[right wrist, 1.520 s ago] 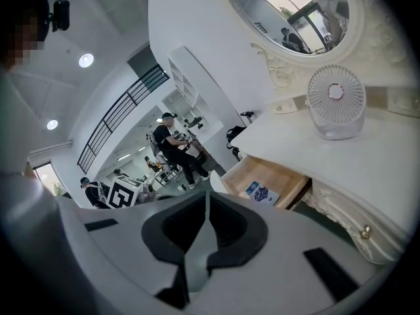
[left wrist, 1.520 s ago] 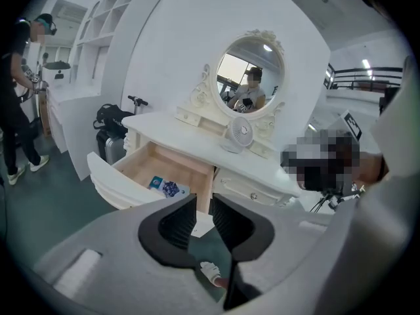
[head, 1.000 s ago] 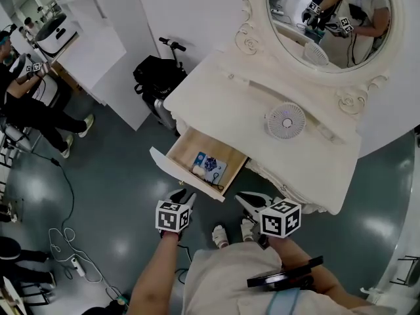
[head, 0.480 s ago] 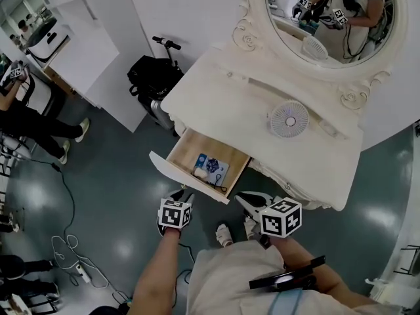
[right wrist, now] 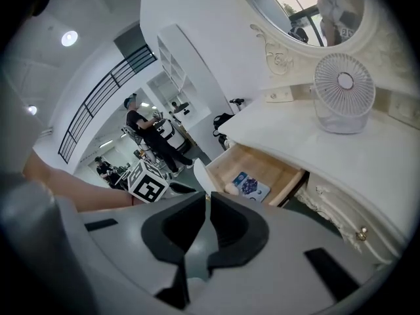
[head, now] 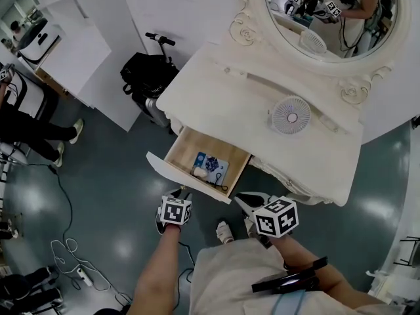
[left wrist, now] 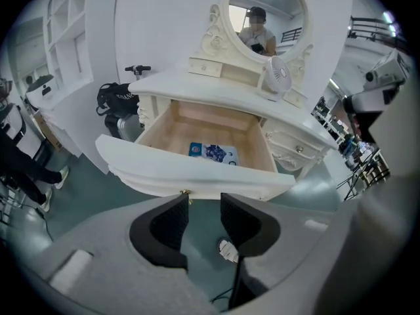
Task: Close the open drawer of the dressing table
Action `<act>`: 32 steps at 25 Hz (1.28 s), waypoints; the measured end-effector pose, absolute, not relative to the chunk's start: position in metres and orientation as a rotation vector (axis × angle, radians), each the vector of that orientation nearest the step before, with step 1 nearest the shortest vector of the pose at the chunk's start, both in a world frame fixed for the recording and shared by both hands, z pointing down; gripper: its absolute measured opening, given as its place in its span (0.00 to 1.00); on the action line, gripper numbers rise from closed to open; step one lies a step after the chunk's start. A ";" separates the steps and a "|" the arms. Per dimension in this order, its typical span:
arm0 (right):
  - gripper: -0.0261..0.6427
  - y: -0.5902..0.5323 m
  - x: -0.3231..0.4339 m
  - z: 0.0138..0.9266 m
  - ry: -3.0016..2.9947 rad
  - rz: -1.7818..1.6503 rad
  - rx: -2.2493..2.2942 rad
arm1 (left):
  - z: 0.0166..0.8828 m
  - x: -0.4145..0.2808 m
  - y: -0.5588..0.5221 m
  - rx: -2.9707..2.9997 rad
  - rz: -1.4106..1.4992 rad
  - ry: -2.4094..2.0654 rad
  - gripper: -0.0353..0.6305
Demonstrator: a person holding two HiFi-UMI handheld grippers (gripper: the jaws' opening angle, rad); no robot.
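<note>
The cream dressing table [head: 223, 97] has its left drawer [head: 186, 174] pulled out, with a wooden floor and a blue packet [head: 211, 165] inside. My left gripper [head: 182, 193] hangs just in front of the drawer's white front panel [left wrist: 197, 169], close to its small brass knob [left wrist: 186, 192]. Its jaws have just been opening; they stand open [left wrist: 204, 205] with nothing between them. My right gripper [head: 248, 199] is to the right of the drawer, below the table's edge. Its pads meet at the tips [right wrist: 207, 199] and hold nothing.
A small white fan [head: 289, 115] stands on the tabletop under the oval mirror [head: 328, 12]. A black bag and scooter [head: 141, 77] lean by the table's left side. Cables [head: 65, 241] lie on the green floor, and a seated person [head: 26, 126] is at far left.
Both grippers have sunk a little, the left one nearer to the drawer front. The drawer stands as far out as before.
</note>
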State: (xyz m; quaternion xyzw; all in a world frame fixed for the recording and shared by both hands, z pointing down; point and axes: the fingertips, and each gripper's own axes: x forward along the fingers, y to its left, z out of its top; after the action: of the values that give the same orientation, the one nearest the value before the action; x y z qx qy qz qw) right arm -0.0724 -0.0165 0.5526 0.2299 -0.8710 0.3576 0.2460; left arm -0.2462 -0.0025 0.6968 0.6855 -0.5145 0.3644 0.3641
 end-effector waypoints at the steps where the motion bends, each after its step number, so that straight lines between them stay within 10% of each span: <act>1: 0.07 -0.016 -0.073 0.554 -2.372 0.978 0.627 | 0.700 -0.248 -0.002 1.758 0.945 -1.321 0.26; 32: 0.07 -0.019 -0.075 0.578 -2.297 1.064 0.693 | 0.760 -0.273 -0.019 1.709 1.121 -1.295 0.26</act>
State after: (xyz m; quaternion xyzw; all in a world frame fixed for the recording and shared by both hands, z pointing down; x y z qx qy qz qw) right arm -0.0750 -0.0190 0.5780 0.2555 -0.8460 0.3920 0.2557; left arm -0.2728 -0.0190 0.7604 0.6607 -0.5007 0.4336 0.3533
